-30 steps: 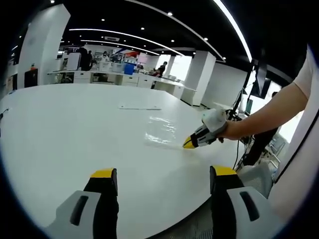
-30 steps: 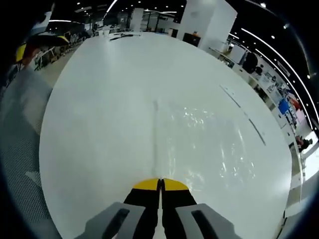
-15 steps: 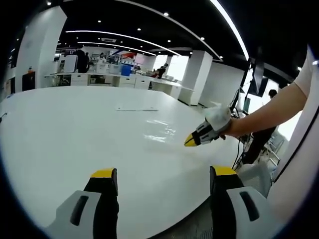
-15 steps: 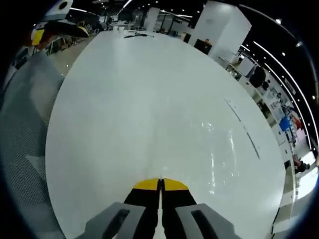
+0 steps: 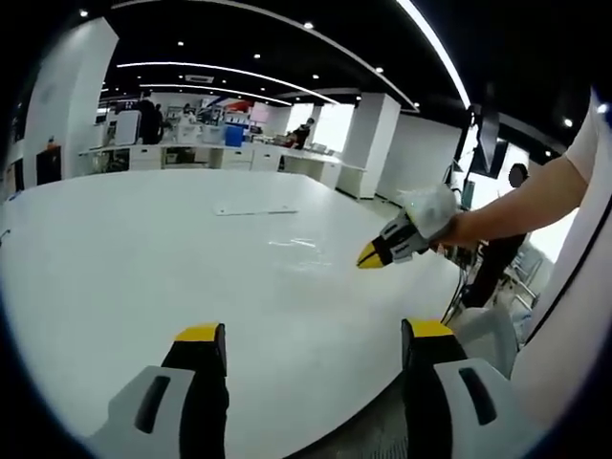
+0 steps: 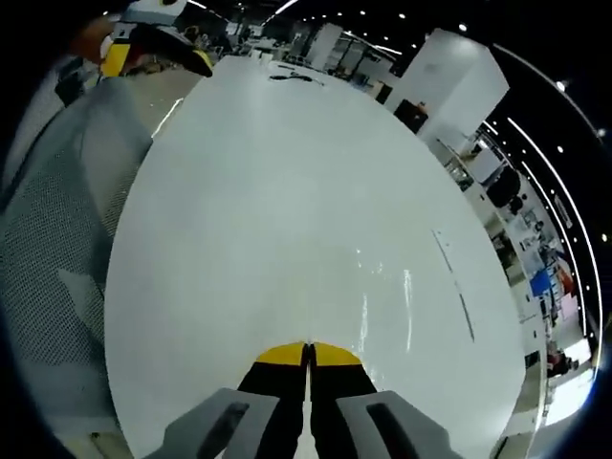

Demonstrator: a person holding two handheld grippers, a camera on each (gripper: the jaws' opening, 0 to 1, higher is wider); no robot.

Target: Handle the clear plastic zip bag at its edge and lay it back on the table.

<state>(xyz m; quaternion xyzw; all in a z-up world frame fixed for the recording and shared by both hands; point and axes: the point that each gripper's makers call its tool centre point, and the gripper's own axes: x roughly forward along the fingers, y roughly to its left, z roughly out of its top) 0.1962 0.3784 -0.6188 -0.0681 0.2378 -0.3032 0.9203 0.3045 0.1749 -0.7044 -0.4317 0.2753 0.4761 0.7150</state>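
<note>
Since 1.0 s ago the right gripper point(image 5: 368, 256) has risen off the white table point(image 5: 115, 277), and the clear plastic zip bag point(image 5: 295, 243) now looks flatter and thinner in the left gripper view; in the right gripper view the glare patch of the bag point(image 6: 406, 311) has shrunk.

Left side first: left gripper point(image 5: 311, 337) hangs over the near table edge, 2 jaws wide apart, nothing between them, well short of the bag. It also shows at the top left of the right gripper view point(image 6: 158, 48).

Right side: right gripper point(image 6: 308, 352) has its jaws pressed together, yellow tips touching. Whether a film edge is still pinched between them I cannot tell; the plastic is too clear. In the left gripper view its tip sits just right of the bag and above the table.

Step in hand, my guess: bag at or near laid-down, gripper lifting away. To do it well, confirm the edge is released before pulling back, lift straight, no dragging, so the bag stays flat.

Bag position: ahead and right of the left gripper; ahead and slightly right of the right gripper's tips, near.
</note>
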